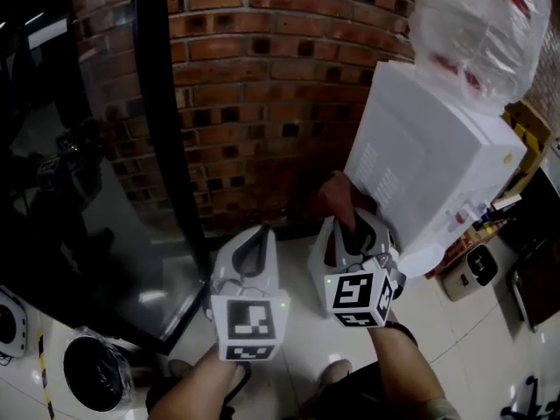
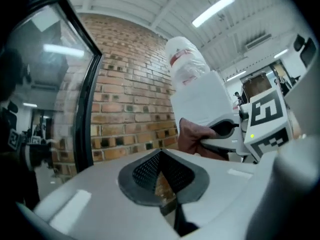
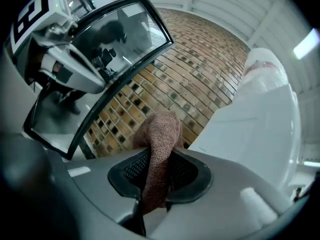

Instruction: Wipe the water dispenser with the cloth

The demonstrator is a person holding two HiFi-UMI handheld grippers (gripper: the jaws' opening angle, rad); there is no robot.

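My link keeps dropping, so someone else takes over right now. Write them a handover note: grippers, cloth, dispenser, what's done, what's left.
Left gripper: shut, empty, beside the right one.
Right gripper: shut on the brown cloth.
Water dispenser: white, by the brick wall; the cloth is near its side panel, contact unclear.
Done: cloth gripped.
Left: wipe the dispenser; wiped areas cannot be told.

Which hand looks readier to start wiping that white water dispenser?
Right: the right tongs grip the brown cloth close beside the water dispenser. The left tongs hold nothing and sit farther off, toward the glass door.
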